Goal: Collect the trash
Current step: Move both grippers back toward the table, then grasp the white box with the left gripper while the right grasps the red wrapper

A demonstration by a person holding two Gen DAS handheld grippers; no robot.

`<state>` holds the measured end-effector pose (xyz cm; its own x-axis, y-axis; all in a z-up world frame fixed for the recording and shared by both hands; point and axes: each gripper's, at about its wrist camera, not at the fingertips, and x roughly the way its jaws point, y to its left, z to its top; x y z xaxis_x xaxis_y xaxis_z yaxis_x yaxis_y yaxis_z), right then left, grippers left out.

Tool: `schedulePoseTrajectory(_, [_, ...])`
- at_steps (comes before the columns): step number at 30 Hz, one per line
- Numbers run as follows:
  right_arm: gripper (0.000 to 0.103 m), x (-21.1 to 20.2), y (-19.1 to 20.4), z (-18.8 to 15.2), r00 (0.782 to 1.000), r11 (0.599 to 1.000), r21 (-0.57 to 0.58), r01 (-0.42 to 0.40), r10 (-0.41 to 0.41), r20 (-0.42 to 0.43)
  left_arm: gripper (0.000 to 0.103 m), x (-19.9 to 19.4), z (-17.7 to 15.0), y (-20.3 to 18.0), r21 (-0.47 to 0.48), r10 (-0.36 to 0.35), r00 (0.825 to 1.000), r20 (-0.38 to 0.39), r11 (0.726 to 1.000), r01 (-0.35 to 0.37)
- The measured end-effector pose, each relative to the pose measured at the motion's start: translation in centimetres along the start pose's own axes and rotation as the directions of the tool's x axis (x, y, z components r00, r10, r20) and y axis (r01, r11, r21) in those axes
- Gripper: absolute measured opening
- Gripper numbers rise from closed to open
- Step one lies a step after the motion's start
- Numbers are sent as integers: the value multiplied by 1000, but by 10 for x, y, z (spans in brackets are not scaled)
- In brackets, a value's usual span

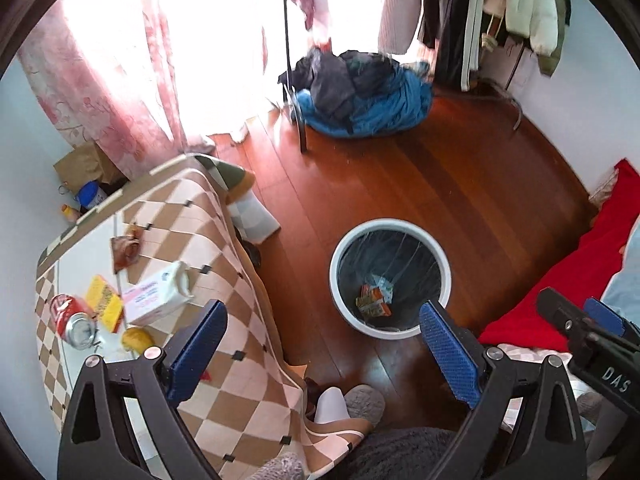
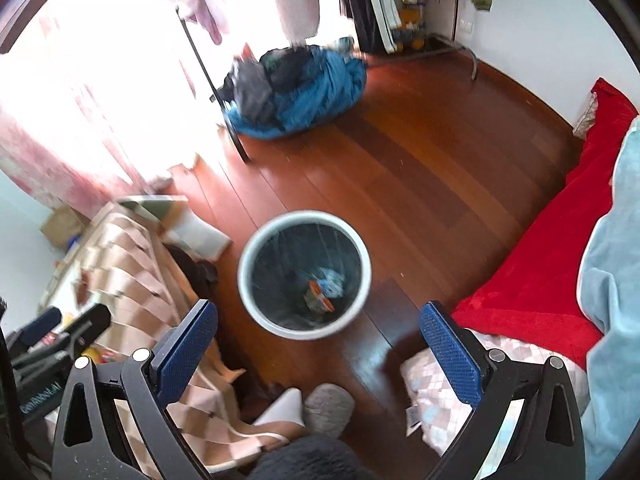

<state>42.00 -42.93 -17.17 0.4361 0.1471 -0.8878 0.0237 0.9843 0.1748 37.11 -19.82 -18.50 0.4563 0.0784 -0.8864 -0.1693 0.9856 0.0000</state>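
Observation:
A white round trash bin [image 1: 390, 278] with a dark liner stands on the wood floor; orange and blue wrappers [image 1: 374, 300] lie at its bottom. It also shows in the right wrist view [image 2: 304, 274]. On the checkered table [image 1: 224, 280] at left lie a red soda can [image 1: 72, 320], a yellow packet [image 1: 104, 302], a white tissue pack [image 1: 158, 294], a yellow fruit-like lump [image 1: 136, 338] and a brown wrapper [image 1: 126, 248]. My left gripper [image 1: 320, 344] is open and empty, above the table edge and bin. My right gripper [image 2: 318, 344] is open and empty, above the floor near the bin.
A red blanket [image 2: 540, 272] and light blue cloth [image 2: 612, 280] cover the bed at right. A blue and dark laundry pile [image 1: 360, 96] sits under a clothes rack at the back. Slippered feet [image 1: 360, 400] are near the table's corner. A paper bag [image 1: 80, 164] and bottles stand behind the table.

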Motion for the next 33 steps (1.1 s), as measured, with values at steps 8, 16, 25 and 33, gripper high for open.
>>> schedulePoseTrajectory(8, [102, -63, 58, -35, 991, 991, -53, -122, 124, 39, 98, -60, -49, 72, -43, 41, 998, 55, 998, -39])
schedulePoseTrajectory(16, [102, -5, 161, -146, 954, 953, -189, -238, 193, -228, 98, -32, -164, 180, -63, 201, 971, -132, 975, -211])
schedulePoseTrajectory(25, [102, 77, 229, -209, 908, 926, -283, -249, 122, -400, 97, 41, -235, 220, 147, 216, 931, -296, 973, -179])
schedulePoseTrajectory(33, [103, 87, 246, -189, 915, 923, -308, -228, 95, -393, 40, 68, -218, 239, 80, 118, 941, -318, 992, -98])
